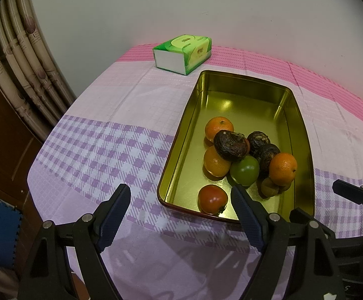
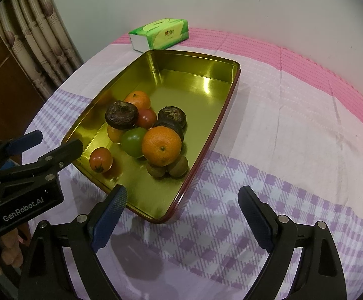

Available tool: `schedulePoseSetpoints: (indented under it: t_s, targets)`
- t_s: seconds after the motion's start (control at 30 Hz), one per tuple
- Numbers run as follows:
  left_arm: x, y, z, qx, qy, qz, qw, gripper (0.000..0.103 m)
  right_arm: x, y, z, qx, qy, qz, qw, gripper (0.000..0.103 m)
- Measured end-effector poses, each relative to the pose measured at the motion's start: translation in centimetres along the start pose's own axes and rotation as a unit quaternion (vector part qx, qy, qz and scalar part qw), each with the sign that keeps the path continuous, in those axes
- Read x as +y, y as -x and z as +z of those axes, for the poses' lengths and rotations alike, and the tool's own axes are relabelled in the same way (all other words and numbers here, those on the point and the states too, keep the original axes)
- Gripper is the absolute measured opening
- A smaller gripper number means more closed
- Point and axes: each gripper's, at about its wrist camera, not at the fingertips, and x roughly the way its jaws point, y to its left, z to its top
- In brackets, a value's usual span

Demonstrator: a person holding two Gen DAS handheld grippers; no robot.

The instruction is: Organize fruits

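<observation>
Both hand-held grippers, left (image 1: 180, 200) and right (image 2: 182, 201), are open and empty; I judge the tomato (image 1: 212, 199) in the tray (image 1: 304, 135) near the table's front edge soft, so I would grip its round sides gently.

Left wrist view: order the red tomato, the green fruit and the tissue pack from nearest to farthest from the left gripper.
From the left gripper:
1. Red tomato, in the tin's near corner.
2. Green fruit, mid-pile, just beyond.
3. Tissue pack, past the tin's far end, by the wall.

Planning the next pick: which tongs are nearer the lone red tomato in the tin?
Left. The left tongs sit beside the red tomato at the tin's near corner; the right tongs are farther along the rim.
</observation>
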Motion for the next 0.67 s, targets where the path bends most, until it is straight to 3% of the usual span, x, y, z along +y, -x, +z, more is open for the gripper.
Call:
schedulePoseSetpoints:
  t_s: [0.67]
  targets:
    - [-0.06,-0.08,-0.12,-0.001,-0.007,-0.005,1.0,0.08,-0.01,0.02,-0.06,0.0,-0.001,0.002,1.0,0.091]
